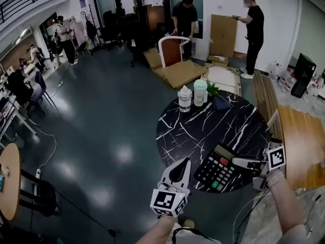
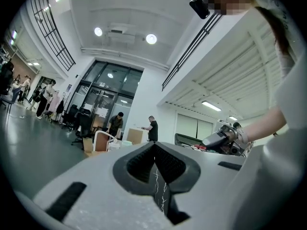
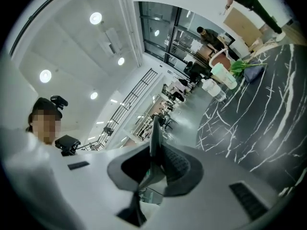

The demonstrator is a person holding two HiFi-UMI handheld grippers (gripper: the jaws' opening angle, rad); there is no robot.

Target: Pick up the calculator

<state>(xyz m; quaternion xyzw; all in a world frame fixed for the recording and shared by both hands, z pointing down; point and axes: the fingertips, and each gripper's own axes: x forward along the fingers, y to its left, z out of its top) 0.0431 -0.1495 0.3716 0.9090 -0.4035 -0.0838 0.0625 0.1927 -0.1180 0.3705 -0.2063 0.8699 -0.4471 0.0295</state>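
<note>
The black calculator (image 1: 218, 169), with white keys plus a red and a green one, hangs tilted over the near edge of the round black marble table (image 1: 203, 126). My right gripper (image 1: 234, 161) comes in from the right and is shut on its right edge. In the right gripper view the calculator (image 3: 155, 133) stands edge-on between the pads. My left gripper (image 1: 187, 160) is just left of the calculator, shut and holding nothing. In the left gripper view its closed tips (image 2: 154, 147) point across the table, with the calculator (image 2: 189, 141) off to the right.
At the table's far side stand a clear bottle (image 1: 185, 98), a pale green cup (image 1: 200, 92) and a leafy plant (image 1: 216, 91). A wooden bench (image 1: 299, 146) is at the right and a round wooden table (image 1: 7, 182) at the far left. People stand among cardboard at the back.
</note>
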